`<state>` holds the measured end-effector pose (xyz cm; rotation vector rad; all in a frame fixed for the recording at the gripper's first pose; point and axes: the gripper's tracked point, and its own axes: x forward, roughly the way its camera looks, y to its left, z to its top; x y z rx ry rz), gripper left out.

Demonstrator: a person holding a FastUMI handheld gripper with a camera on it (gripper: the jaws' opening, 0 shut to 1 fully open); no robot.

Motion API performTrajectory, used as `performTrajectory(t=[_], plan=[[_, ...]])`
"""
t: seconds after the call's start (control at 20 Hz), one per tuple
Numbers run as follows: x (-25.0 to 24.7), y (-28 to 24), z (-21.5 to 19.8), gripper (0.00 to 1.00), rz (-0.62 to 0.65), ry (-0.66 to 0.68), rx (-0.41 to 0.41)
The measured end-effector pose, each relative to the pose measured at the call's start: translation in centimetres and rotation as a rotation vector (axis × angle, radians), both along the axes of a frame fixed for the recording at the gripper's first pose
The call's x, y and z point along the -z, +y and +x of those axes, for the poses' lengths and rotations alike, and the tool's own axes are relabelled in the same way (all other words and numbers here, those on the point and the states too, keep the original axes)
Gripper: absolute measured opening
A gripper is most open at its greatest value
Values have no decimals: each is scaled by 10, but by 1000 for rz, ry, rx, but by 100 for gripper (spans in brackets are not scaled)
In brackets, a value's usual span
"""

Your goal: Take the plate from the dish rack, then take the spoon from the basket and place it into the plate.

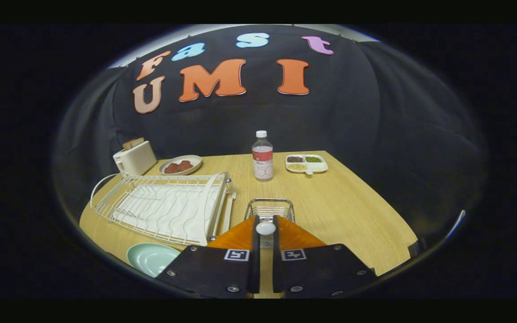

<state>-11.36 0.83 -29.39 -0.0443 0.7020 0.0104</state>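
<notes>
Spoon (265, 228) sat pinched between the two fingers of the gripper (265, 224), and its round pale end showed right at the fingertips. The fingers were close together and both pressed on it from the sides. The rest of the spoon was mostly hidden by the fingers, so which way it ran was hard to tell.

Just past the fingertips stood the small wire basket (270, 207). The spoon looked lifted out of it or nearly so, though I could not be sure it was clear of the rim.

The plate (151, 257) was the light green one. It lay flat on the worktop (352, 211), down to the left of the gripper and close to it. It was out of the dish rack (164, 206), which stood just behind it, with its near corner close to the plate's rim.

So the next move was probably a short swing to the left and down. The rack corner was the thing to miss. The wood to the right lay open. A bottle (263, 157), a tray of beans (306, 163), a toaster (134, 157) and a dish of food (180, 165) stood far back, well apart from that path.
</notes>
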Motion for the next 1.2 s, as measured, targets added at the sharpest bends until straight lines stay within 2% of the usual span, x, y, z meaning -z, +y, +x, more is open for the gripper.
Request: performTrajectory(t=[0.3,0.65,1.0,1.2], plan=[[-50,7,-13,11,-5,-31,-46],[-85,51,-48,11,57,-22,-163],[-77,121,-88,11,169,62,-345],[-50,154,-100,11,221,116,-402]])
